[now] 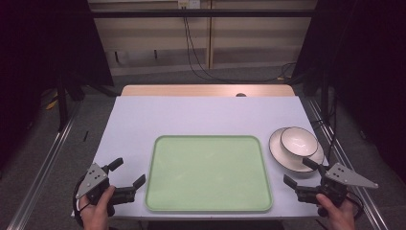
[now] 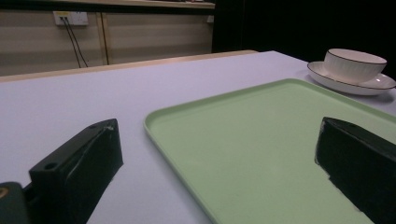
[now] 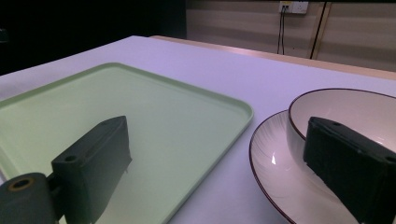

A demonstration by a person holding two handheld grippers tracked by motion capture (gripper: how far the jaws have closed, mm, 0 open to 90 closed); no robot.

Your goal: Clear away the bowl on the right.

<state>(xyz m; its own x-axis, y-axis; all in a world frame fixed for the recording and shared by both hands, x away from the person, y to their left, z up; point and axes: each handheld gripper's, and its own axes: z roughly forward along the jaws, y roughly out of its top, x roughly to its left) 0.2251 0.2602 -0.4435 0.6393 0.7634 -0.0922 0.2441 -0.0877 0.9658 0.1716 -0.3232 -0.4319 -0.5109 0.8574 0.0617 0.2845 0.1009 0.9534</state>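
Open table [image 1: 201, 115] lies beyond the green tray [image 1: 208, 173]; passage at right is blocked by bowl [image 1: 298, 141] on plate [image 1: 282, 158].

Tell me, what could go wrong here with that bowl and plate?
The bowl sits loose on the plate, so lifting the plate alone might let it slide off. The plate lies near the table's right edge, so a nudge from the open right gripper could push it over. The thin rims may slip between the fingers.
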